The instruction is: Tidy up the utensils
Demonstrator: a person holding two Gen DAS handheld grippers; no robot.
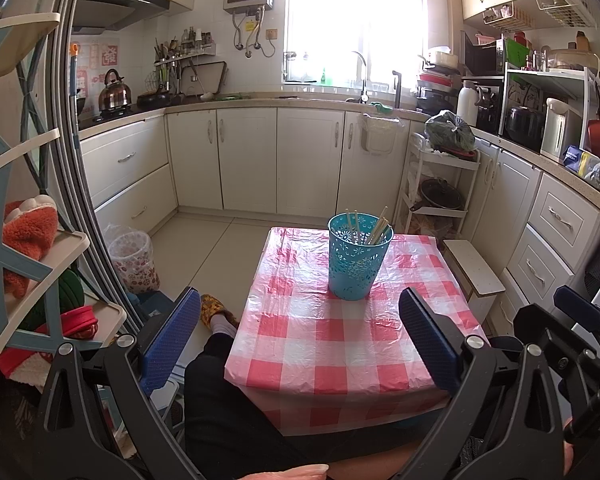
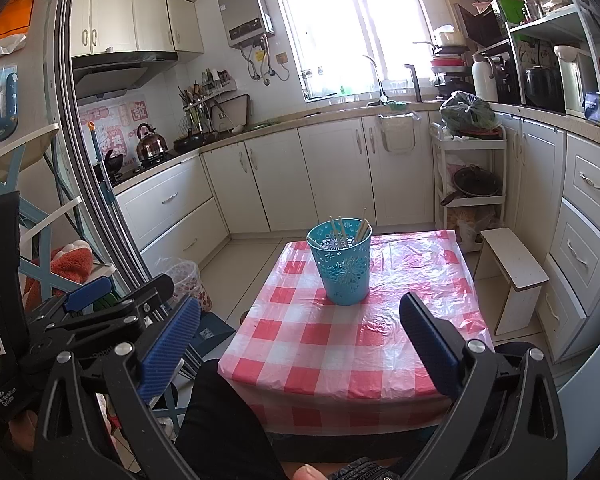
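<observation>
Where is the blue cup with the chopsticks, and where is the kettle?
blue cup point(image 1: 354, 270), left wrist view, on its patterned front wall.
chopsticks point(image 1: 379, 229), left wrist view, on the sticks above the rim.
kettle point(image 2: 151, 145), right wrist view, on its shiny body.

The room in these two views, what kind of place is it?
A home kitchen, most likely. A kettle sits on the stove, a sink tap stands under the window, and white cabinets line the walls behind the small checked table.
</observation>
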